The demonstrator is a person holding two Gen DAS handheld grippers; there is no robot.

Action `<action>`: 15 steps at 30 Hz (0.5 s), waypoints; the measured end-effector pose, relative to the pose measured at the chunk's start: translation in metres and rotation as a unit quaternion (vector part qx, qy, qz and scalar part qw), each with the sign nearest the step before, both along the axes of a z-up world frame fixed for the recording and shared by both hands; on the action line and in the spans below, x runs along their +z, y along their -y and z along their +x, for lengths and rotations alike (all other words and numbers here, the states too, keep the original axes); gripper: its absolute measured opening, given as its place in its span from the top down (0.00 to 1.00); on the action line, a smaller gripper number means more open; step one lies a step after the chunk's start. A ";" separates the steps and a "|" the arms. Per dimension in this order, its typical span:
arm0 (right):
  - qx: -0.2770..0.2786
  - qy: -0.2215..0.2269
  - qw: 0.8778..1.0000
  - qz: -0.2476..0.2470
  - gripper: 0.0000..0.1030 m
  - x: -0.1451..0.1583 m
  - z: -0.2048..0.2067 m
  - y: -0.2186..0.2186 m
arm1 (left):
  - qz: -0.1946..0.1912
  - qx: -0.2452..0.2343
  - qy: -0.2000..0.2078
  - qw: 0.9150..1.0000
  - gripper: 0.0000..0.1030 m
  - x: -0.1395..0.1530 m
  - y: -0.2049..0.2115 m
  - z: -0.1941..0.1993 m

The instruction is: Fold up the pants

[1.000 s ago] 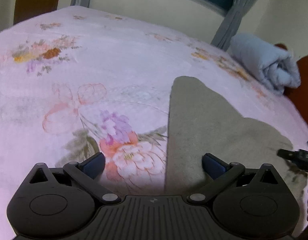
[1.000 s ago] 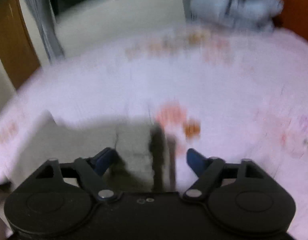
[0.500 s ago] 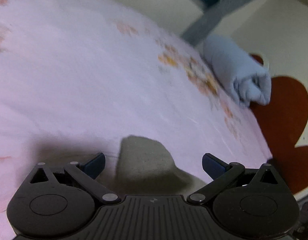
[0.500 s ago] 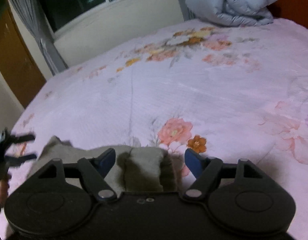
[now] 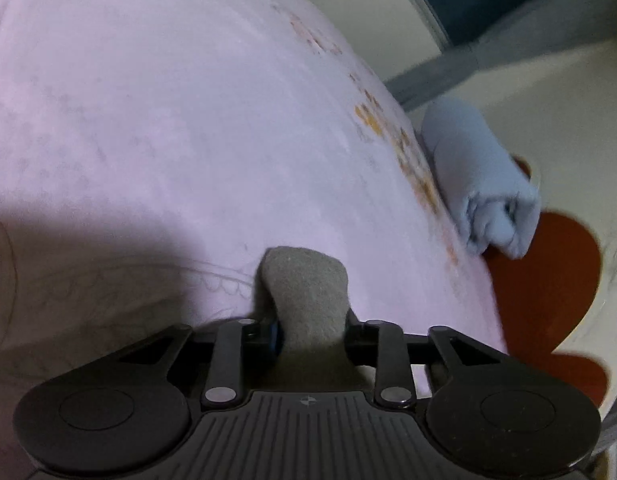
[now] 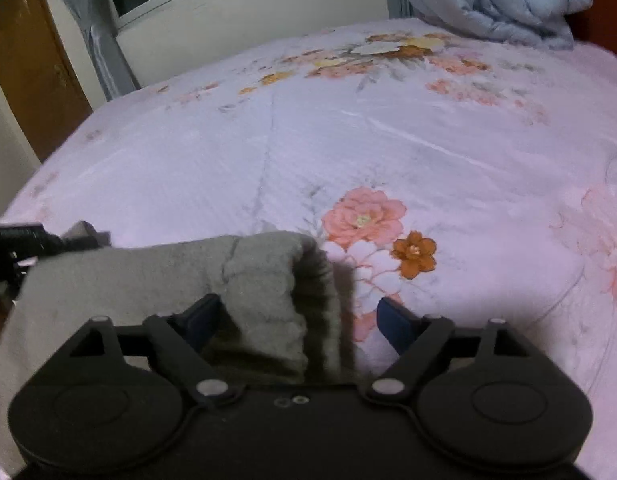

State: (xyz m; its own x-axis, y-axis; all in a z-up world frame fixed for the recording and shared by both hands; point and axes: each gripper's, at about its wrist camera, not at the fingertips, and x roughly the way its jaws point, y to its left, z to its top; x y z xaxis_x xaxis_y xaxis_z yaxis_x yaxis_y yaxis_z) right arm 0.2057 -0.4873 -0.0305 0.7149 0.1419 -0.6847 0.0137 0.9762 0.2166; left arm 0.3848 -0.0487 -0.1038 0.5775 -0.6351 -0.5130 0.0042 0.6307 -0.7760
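The grey-beige pants lie on the pink flowered bedspread. In the left wrist view my left gripper is shut on a bunched corner of the pants, which sticks up between the fingers. In the right wrist view my right gripper is open, with the ribbed waistband end of the pants between its blue pads, which stand apart from the cloth. The left gripper's tip shows at the far left edge, at the other corner.
A rolled pale-blue duvet lies at the head of the bed, also in the left wrist view. A red-brown headboard stands behind it. A window, grey curtains and a wooden door line the far wall.
My left gripper has closed on the pants corner and the view has tilted. My right gripper has stayed open over the waistband end, moving slightly forward.
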 end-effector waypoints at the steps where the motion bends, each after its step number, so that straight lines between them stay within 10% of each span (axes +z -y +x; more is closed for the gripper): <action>1: -0.004 0.002 1.000 -0.006 0.22 0.003 -0.001 0.001 | -0.008 0.007 -0.002 1.000 0.61 0.002 -0.005 -0.002; 5: -0.011 0.054 0.998 -0.019 0.25 0.030 -0.024 0.002 | 0.047 0.049 0.036 0.997 0.43 0.038 -0.025 -0.022; 9: 0.029 0.116 0.993 0.003 0.32 0.060 -0.036 -0.010 | -0.004 0.008 0.083 0.997 0.31 0.074 -0.015 -0.038; 15: 0.104 0.064 0.989 -0.083 0.57 0.046 0.000 -0.067 | 0.044 -0.035 0.026 0.998 0.30 0.045 0.031 -0.021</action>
